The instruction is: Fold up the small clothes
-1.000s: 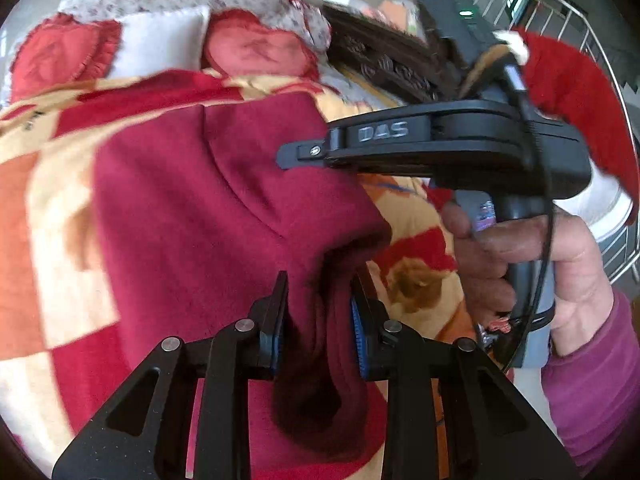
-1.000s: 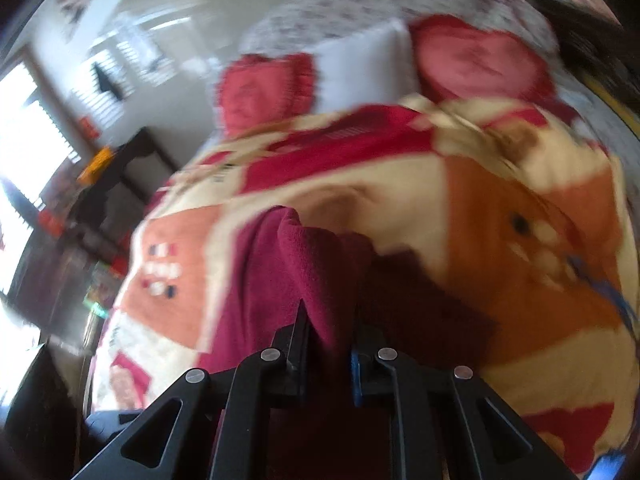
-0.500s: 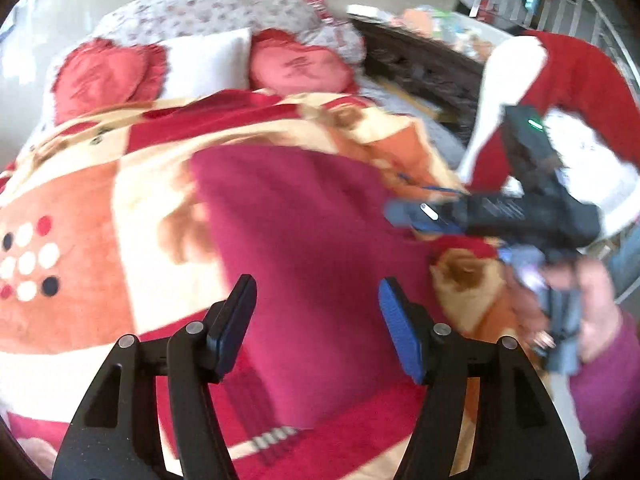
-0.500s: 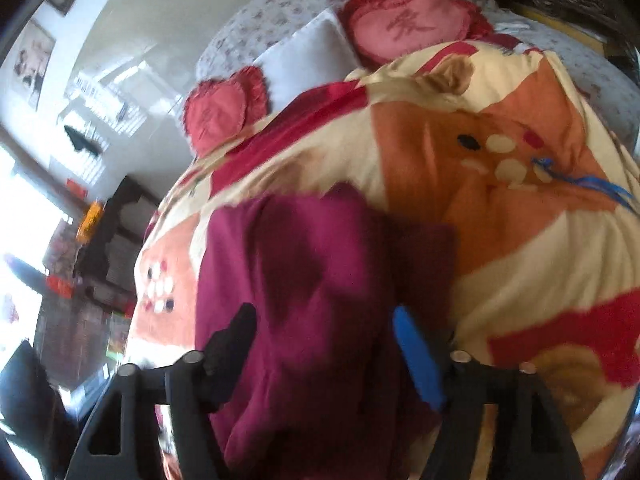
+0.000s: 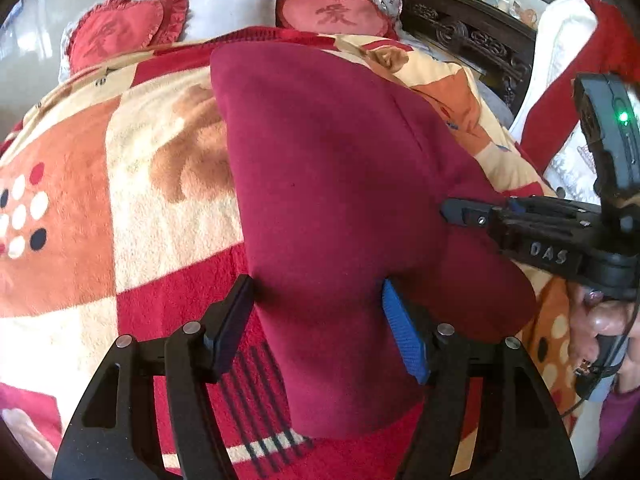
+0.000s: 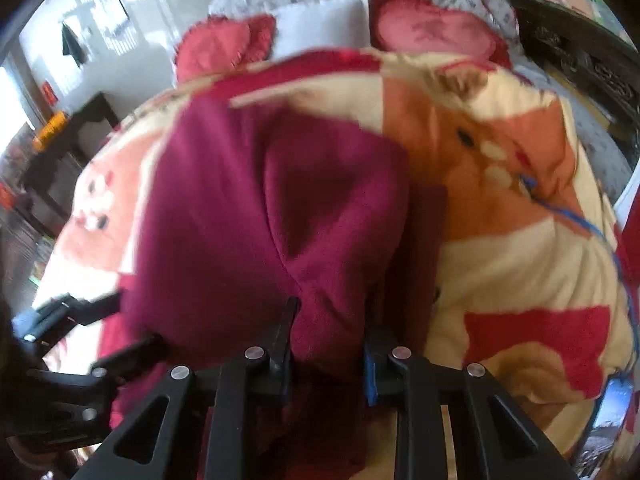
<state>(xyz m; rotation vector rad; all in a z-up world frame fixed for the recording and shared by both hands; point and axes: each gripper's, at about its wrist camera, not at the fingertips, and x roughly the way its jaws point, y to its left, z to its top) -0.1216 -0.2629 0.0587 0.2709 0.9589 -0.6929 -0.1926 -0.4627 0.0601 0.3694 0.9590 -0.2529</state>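
Maroon garment (image 5: 340, 200) is lying on the bed's blanket (image 5: 132, 184). Left hand-held gripper (image 5: 316, 320) is straddling its near edge, jaws apart, while right hand-held gripper (image 6: 326, 344), just closing, is pinching a fold, probably for the next fold-over.

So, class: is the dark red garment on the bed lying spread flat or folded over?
Folded over, at least partly: the dark red garment shows a doubled layer with a crease, and its near edge bunches between the right hand-held gripper fingers.
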